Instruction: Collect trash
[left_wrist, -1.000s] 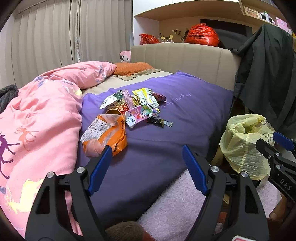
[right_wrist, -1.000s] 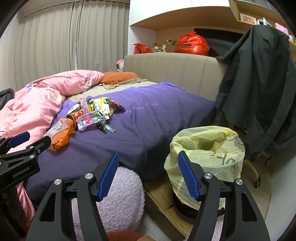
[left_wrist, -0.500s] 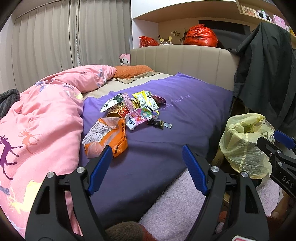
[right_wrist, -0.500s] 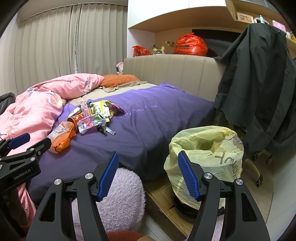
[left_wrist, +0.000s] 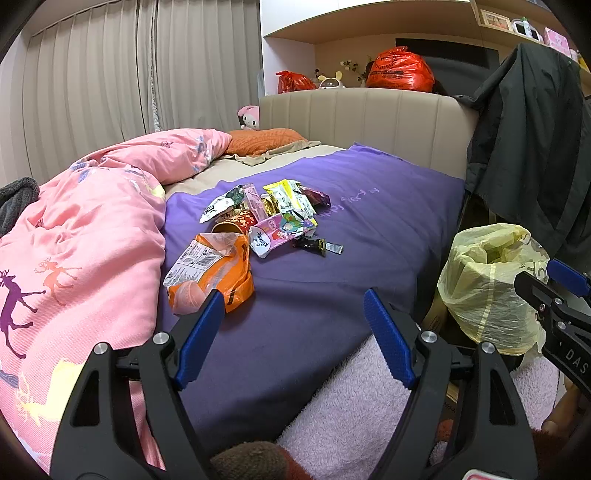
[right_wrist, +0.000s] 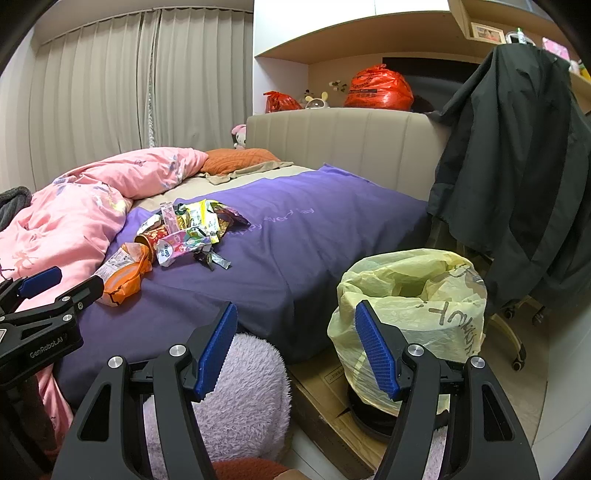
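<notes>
A pile of snack wrappers (left_wrist: 275, 212) (right_wrist: 192, 229) lies on the purple bedspread (left_wrist: 369, 229). An orange chip bag (left_wrist: 210, 269) (right_wrist: 123, 271) lies nearest me, beside a red cup (left_wrist: 236, 225) and a small dark wrapper (left_wrist: 317, 245). A yellow trash bag (left_wrist: 487, 284) (right_wrist: 410, 306) stands open on the floor at the bed's right side. My left gripper (left_wrist: 295, 332) is open above the bed's near edge, short of the orange bag. My right gripper (right_wrist: 295, 350) is open and empty, low between the bed and the trash bag.
A rumpled pink duvet (left_wrist: 81, 251) covers the bed's left half. A fluffy pink cushion (right_wrist: 240, 387) sits below the grippers. A dark jacket (right_wrist: 517, 177) hangs on a chair at the right. Flattened cardboard (right_wrist: 325, 391) lies under the trash bag. Red bags (left_wrist: 400, 70) rest on the headboard shelf.
Both views have lifted and drawn back slightly, so the wrappers and the trash bag sit a little lower in frame. Both grippers stay open and nothing on the bed has moved.
</notes>
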